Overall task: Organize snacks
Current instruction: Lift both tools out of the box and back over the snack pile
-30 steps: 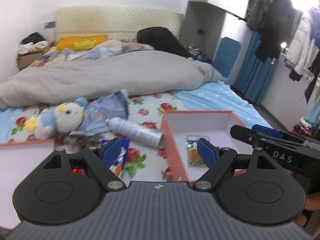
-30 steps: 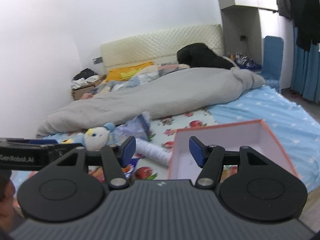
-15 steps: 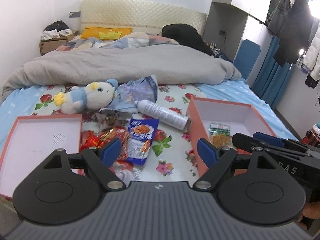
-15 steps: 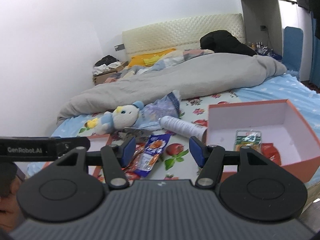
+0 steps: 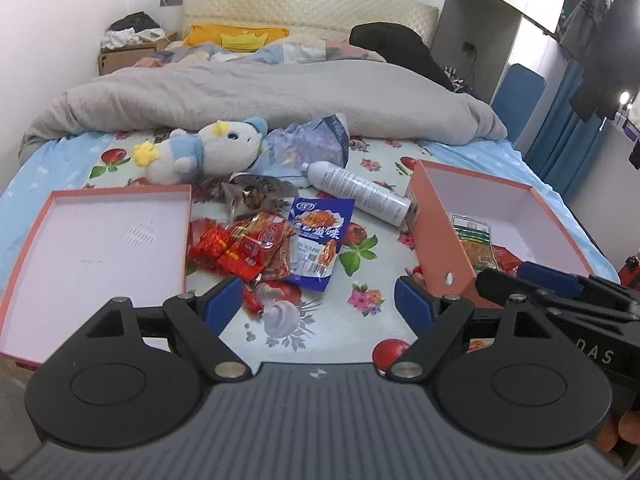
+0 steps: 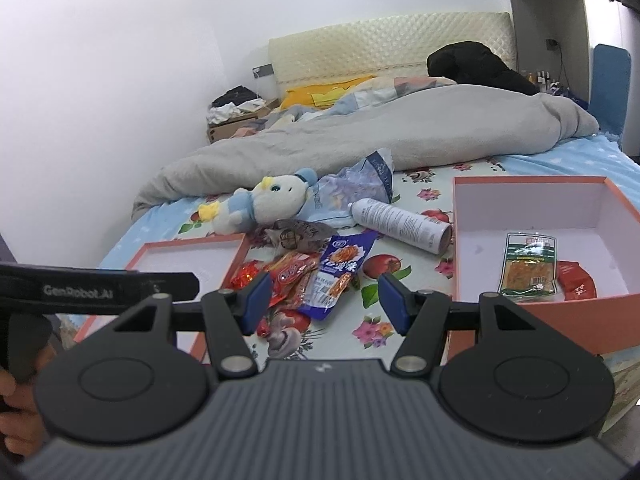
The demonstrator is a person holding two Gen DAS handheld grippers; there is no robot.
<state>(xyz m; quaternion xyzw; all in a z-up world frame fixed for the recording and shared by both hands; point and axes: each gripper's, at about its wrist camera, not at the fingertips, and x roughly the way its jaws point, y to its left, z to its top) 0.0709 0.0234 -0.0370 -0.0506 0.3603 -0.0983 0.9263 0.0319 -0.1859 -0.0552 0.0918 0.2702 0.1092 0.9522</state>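
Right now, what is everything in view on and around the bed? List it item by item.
deep box: one, orange outside, white inside, right on the bed
green packet: one, inside the deep box
red packet: one, inside the deep box, beside the green packet
shallow lid: one, orange-rimmed, left on the bed
blue packet: one, between lid and box
red snack packets: several, piled by the lid
brown packet: one, behind the pile
white bottle: one, lying down
plush toy: one, white and blue
grey duvet: one, behind
left gripper: open, empty
right gripper: open, empty
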